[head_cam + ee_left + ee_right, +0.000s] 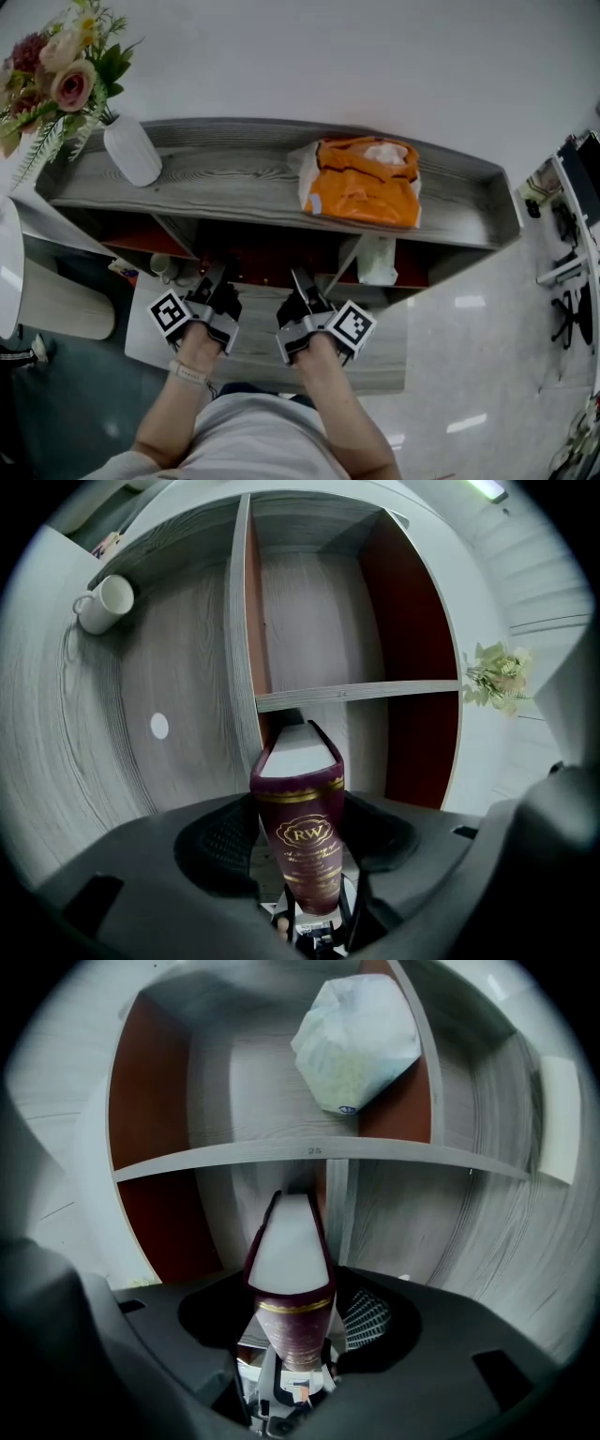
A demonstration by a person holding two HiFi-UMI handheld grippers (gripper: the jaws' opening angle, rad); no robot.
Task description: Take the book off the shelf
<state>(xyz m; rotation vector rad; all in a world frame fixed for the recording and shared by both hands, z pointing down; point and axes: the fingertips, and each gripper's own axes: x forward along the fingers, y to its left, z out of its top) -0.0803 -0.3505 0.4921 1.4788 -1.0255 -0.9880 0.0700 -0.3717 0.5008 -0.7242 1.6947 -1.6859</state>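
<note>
A maroon book (pixel 302 832) with a gold "RW" on its spine lies in the middle compartment of the grey wooden shelf (pixel 234 173), spine towards me. In the left gripper view it sits between the jaws of my left gripper (pixel 305 850), whose pads press on both covers near one end. The right gripper view shows the book's (pixel 291 1312) other end clamped the same way in my right gripper (pixel 292 1326). In the head view the left gripper (pixel 214 286) and right gripper (pixel 302 289) reach side by side under the shelf top, which hides the book.
An orange bag (pixel 361 183) and a white vase (pixel 131 150) of flowers stand on the shelf top. A white mug (pixel 105 602) is in the compartment to the left and a white bag (pixel 356 1044) in the one to the right. Dividers flank the book.
</note>
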